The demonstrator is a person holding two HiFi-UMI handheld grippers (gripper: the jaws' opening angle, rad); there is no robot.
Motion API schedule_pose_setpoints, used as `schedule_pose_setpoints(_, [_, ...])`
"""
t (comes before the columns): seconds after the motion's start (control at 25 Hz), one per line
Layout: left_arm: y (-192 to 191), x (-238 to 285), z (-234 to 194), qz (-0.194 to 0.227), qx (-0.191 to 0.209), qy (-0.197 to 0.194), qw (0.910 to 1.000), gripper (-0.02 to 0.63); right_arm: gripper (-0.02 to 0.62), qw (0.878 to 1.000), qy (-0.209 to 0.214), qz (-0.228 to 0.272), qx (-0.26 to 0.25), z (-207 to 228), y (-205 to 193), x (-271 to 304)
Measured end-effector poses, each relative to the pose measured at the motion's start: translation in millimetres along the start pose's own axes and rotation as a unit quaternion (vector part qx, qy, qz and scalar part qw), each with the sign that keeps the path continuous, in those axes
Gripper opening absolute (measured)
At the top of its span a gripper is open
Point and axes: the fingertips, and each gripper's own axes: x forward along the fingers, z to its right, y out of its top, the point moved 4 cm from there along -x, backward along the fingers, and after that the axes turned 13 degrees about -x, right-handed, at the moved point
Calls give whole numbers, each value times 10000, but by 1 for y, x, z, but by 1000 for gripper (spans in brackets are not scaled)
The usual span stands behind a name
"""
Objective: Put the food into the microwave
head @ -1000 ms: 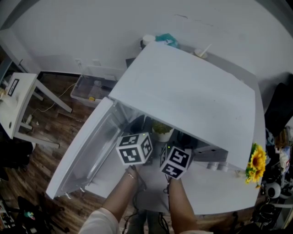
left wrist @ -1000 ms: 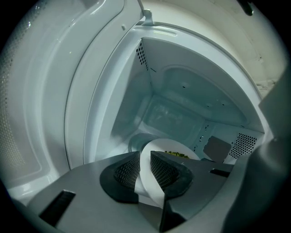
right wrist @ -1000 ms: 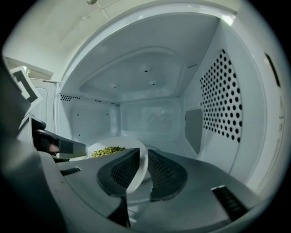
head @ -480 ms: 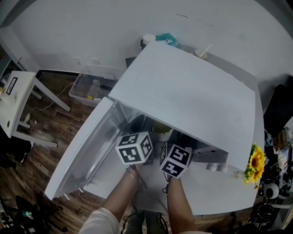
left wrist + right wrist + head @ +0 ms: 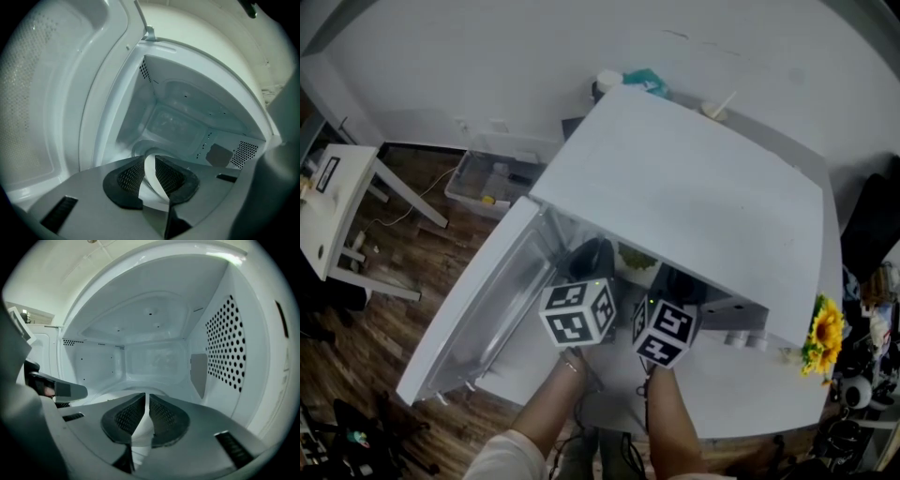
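The left tongs (image 5: 150, 164) grip the white dish (image 5: 151, 196) by its rim, inside the open microwave (image 5: 694, 197). The right tongs (image 5: 146, 401) have just been closing and now pinch the rim narrowly too.

White dish of greenish food (image 5: 635, 256) at mouth of white microwave (image 5: 703, 187), door (image 5: 478, 309) wide open at left.

Two-handed hold, reaching forward and slightly down.
The left gripper (image 5: 149, 161) clamps a white plate (image 5: 151, 177) rim; the right gripper (image 5: 146, 401) fingers (image 5: 165, 420) have just been closing on it too.
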Motion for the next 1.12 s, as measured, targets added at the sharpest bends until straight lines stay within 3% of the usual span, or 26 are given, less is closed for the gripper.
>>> schedule_pose_setpoints(0.36, [-10, -58, 11, 105, 575, 61, 9983, 83, 31, 9984, 566, 48, -23, -17, 5, -42])
schedule_pose_setpoints(0.6, [-23, -108, 24, -43, 746, -36, 9972, 82, 25, 9972, 734, -20, -106, -16, 4, -93])
schedule_pose_setpoints(0.68, [-27, -128, 30, -69, 846, -37, 9964, 47, 25, 9966, 814, -58, -134, -13, 4, -112])
schedule_pose_setpoints(1.12, [-42, -229, 78, -233, 1249, -27, 9919, 9, 23, 9918, 1271, -18, -132, 1, 19, -222])
